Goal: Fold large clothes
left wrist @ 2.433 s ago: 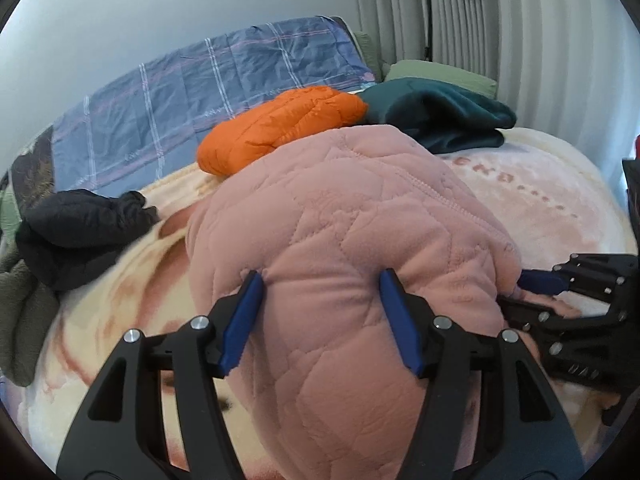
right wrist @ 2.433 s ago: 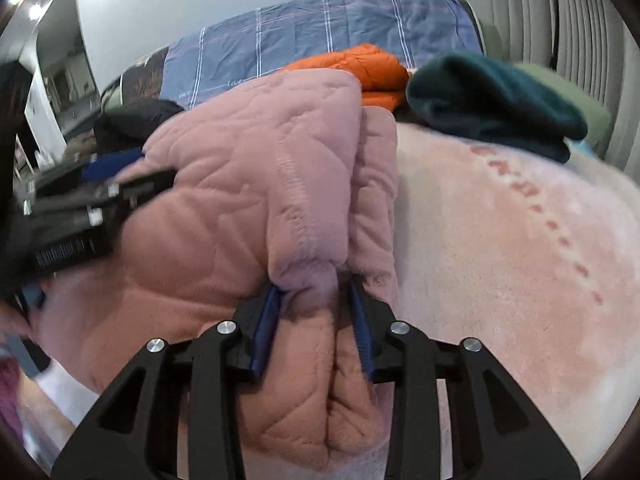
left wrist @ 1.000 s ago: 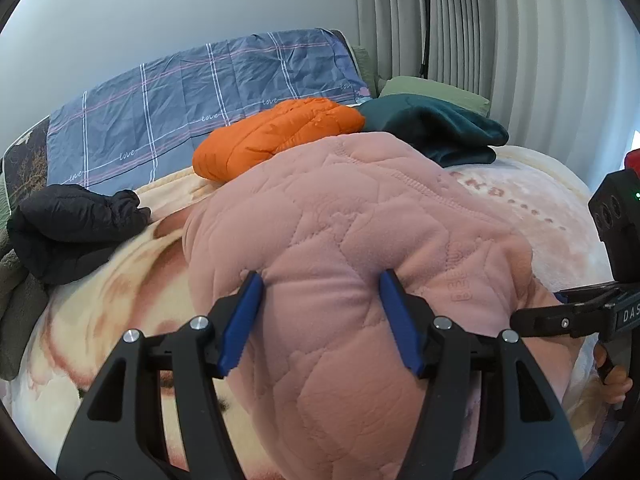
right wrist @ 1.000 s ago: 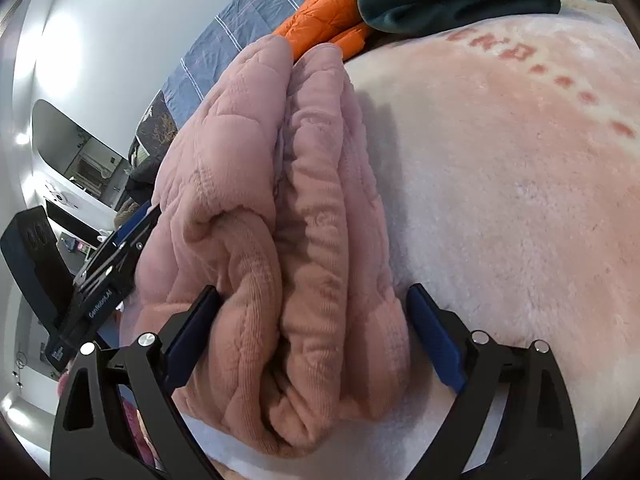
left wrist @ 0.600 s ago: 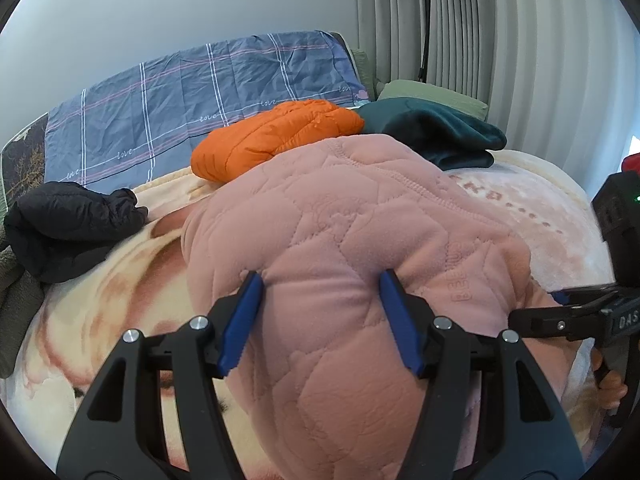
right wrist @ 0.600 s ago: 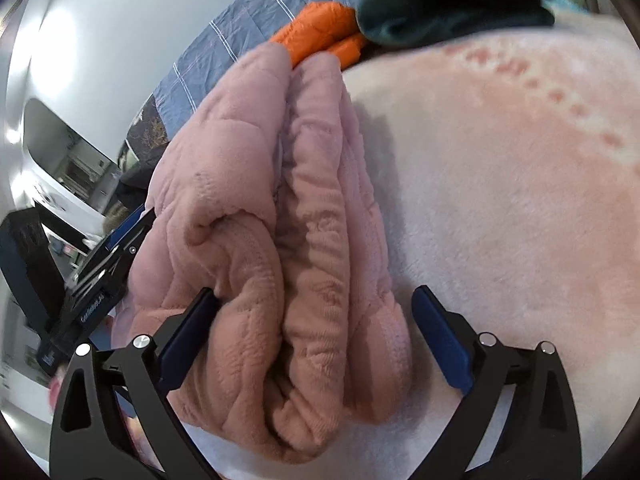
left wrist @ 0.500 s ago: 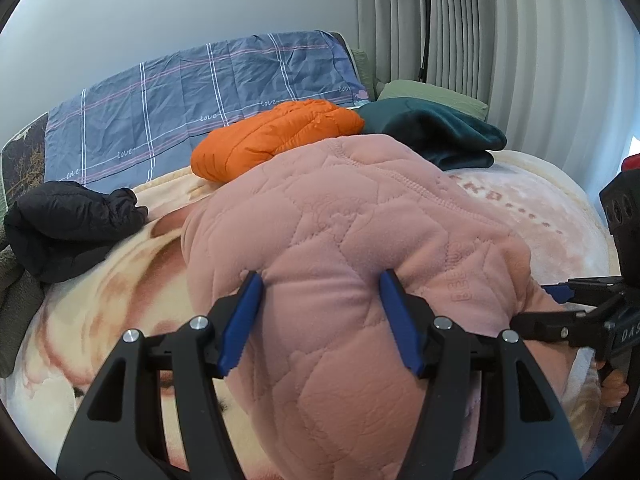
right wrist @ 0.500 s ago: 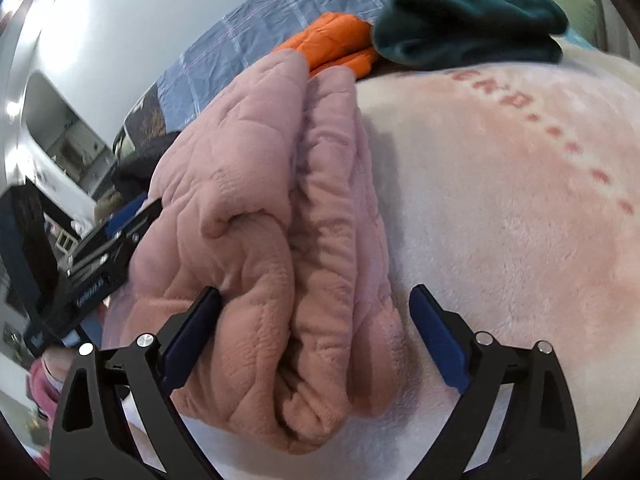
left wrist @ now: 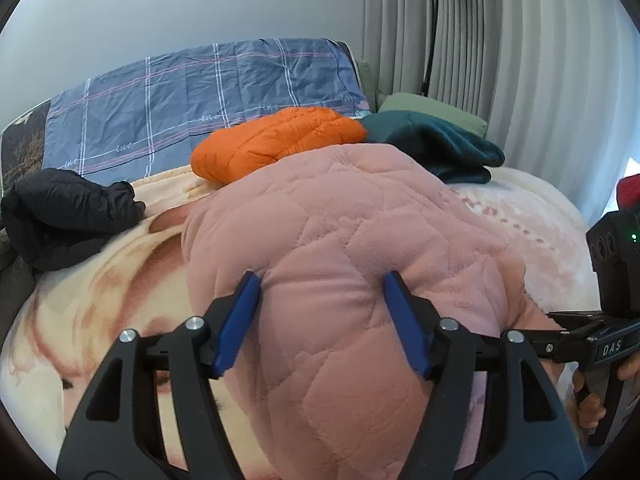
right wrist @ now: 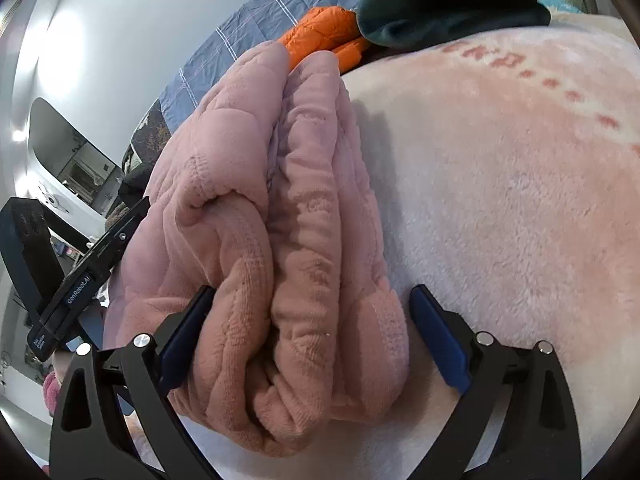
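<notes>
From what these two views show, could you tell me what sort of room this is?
Most likely a bedroom: the pink quilted garment lies on a plush blanket over a bed, a plaid pillow rests against the wall, and curtains hang behind.

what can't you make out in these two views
- Left view: near end of the pink jacket is cut off by the bottom edge and the left gripper; whether its pads still press the fabric is unclear, though its jaws have just been opening.
- Left view: orange jacket and green garment are partly hidden behind the pink jacket.
- Right view: left gripper's fingertips are hidden by the pink jacket.
- Right view: room beyond the bed is too small and distorted.
</notes>
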